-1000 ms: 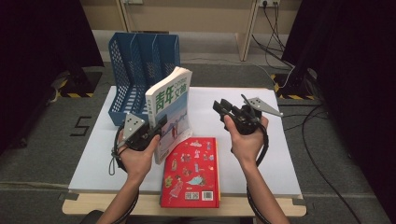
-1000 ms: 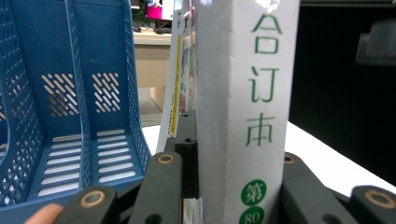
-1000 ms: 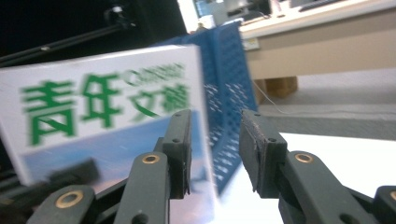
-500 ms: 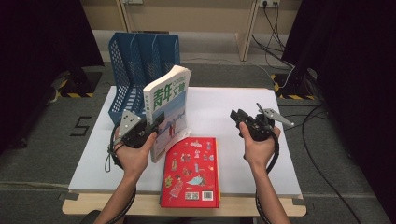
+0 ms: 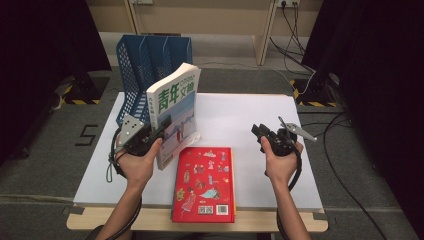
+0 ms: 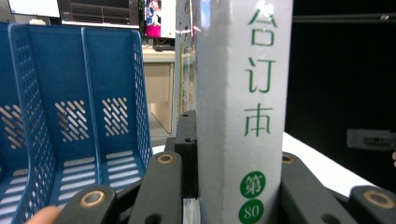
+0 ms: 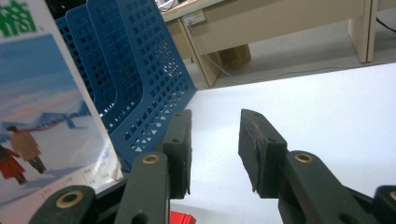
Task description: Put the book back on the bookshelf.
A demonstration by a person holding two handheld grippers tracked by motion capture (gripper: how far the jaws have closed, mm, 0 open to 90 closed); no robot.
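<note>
A thick white book [image 5: 175, 107] with green characters stands upright on the white table [image 5: 240, 115], just in front of the blue file rack [image 5: 150, 65]. My left gripper [image 5: 147, 136] is shut on the book low down at its spine. In the left gripper view the spine [image 6: 243, 116] fills the gap between the black jaws of that gripper [image 6: 238, 140]. A red book [image 5: 205, 182] lies flat at the table's near edge. My right gripper [image 5: 263, 132] hovers right of the red book, open with nothing in it. Its jaws [image 7: 215, 121] point toward the rack [image 7: 140, 70].
The rack has several slots open toward me and stands at the table's far left corner. The white book's cover [image 7: 42, 116] leans close to it. Cables lie on the floor at the far right [image 5: 310, 75]. Bare tabletop [image 7: 327, 116] stretches right of the books.
My right hand has swung out to the right and come down closer to the table. The left hand and the upright white book have stayed nearly still.
</note>
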